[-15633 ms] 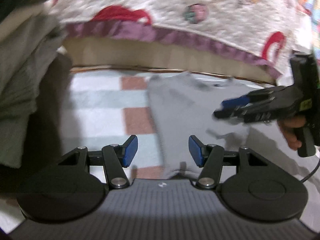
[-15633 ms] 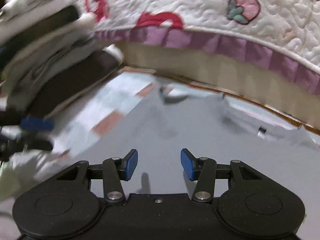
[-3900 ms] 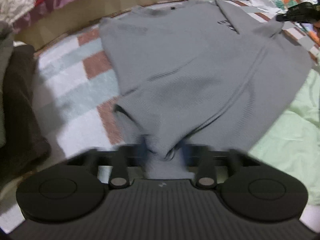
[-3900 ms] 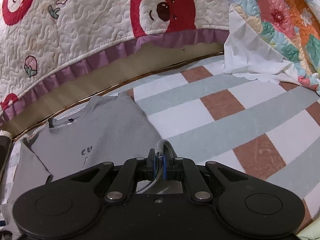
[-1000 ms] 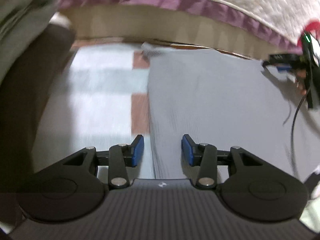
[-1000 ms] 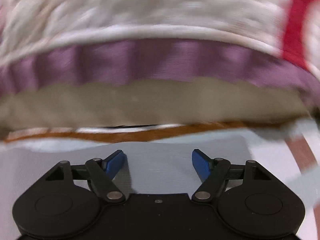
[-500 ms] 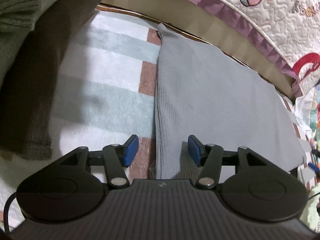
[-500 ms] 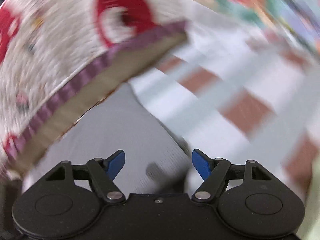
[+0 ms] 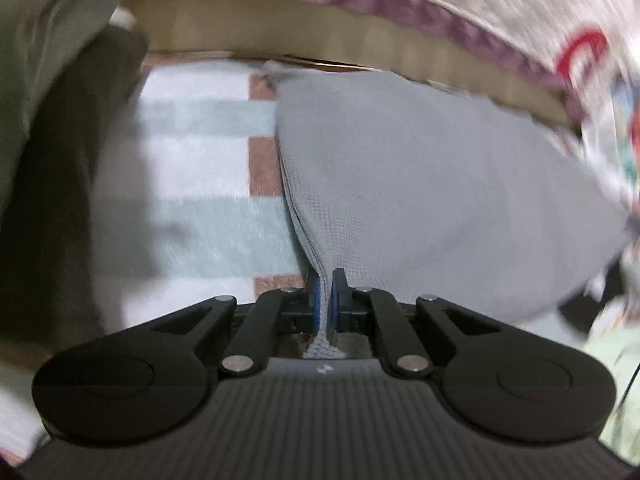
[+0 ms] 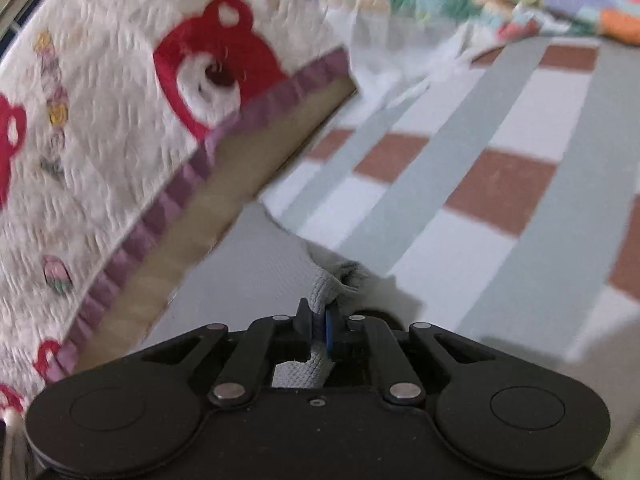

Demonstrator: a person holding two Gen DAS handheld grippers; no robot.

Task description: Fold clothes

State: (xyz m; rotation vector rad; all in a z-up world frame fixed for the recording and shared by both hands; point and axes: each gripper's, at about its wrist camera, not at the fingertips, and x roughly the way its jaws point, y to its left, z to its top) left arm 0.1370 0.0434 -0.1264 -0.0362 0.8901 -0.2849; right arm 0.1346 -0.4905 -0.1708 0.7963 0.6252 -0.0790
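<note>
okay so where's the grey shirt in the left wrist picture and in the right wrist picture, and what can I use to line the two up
Left wrist: the grey shirt fills the centre and right, its near corner pinched in the left claw.
Right wrist: it lies lower centre-left, its corner bunched in the right claw.
Shared landmark: the bear quilt's purple trim, running behind the shirt in both views.

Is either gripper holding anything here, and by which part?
Both hold the grey shirt: left gripper and right gripper have just closed, each on a bunched near corner.
</note>
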